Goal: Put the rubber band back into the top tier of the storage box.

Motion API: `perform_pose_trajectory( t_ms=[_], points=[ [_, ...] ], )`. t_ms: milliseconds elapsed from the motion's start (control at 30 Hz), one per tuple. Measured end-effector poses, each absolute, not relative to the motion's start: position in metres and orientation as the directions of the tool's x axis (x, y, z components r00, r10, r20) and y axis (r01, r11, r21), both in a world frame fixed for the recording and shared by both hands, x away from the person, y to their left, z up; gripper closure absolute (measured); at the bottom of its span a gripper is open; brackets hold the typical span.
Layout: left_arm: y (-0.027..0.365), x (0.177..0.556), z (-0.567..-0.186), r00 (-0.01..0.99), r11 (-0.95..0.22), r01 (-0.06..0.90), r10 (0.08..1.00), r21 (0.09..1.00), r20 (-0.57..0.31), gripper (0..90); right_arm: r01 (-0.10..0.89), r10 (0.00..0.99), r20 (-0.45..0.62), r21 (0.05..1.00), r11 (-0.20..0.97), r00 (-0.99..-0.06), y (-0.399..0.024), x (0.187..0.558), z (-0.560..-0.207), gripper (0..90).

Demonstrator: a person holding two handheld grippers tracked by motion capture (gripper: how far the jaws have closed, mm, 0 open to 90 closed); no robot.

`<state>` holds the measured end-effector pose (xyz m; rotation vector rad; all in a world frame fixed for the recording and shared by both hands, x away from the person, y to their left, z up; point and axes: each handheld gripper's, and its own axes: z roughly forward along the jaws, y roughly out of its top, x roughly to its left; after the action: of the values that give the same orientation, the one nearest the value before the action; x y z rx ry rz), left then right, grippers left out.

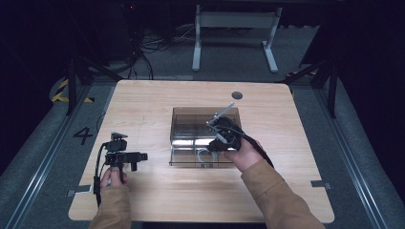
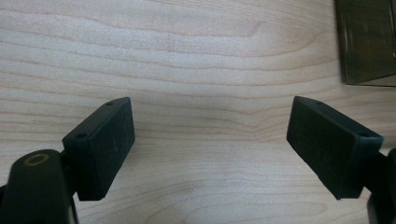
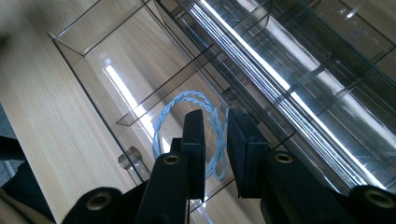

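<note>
Inside the clear plastic organizer box (image 1: 204, 138), in one of its front compartments, lies the task's thing, a coil of light blue braided cord (image 3: 189, 121), flat on the compartment floor; the right gripper (image 3: 215, 140) hangs just above it with its jaws a narrow gap apart, one strand of the coil showing in that gap and neither pad pressing on it, so the cord is read as released rather than grasped. Risk, judged from this pose: a loop may catch on a pad as the gripper lifts away from the box, dragging the coil up over a divider or into the next compartment; the cause would be the closeness of the jaws to the strand and the springiness of the braid. A second risk is a jaw knocking the thin clear wall of the box and shifting it on the table (image 1: 143, 105). Well to the left of the box, the left gripper (image 2: 210, 140) rests over bare wood with its jaws spread wide and holding nothing; a corner of the box shows at the edge of its view. Hard to make out: the far side of the coil, behind the jaws; whether the strand touches a pad; the dividers, confused by glare; in the high view the hand (image 1: 243, 155) covers most of the cord.
</note>
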<state>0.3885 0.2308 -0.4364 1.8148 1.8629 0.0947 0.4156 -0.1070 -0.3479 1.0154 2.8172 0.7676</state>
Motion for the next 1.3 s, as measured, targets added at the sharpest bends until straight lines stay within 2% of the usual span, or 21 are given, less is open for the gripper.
perform_pose_trajectory(
  t_ms=[500,1033,1300],
  points=[
    [0.232,0.388,-0.436,0.043,0.1,0.907,0.944,0.409,-0.326,16.1,0.566,0.609,0.114,0.533,0.629,-0.785,-0.121,0.403,-0.328,72.0],
    [0.232,0.39,-0.435,0.037,0.112,0.906,0.94,0.409,-0.339,16.0,0.545,0.637,0.075,0.599,0.587,-0.767,-0.169,0.39,-0.307,62.5],
    [0.232,0.391,-0.436,0.039,0.11,0.905,0.941,0.41,-0.337,16.1,0.562,0.675,0.063,0.614,0.554,-0.735,-0.2,0.386,-0.306,61.3]
  ],
)
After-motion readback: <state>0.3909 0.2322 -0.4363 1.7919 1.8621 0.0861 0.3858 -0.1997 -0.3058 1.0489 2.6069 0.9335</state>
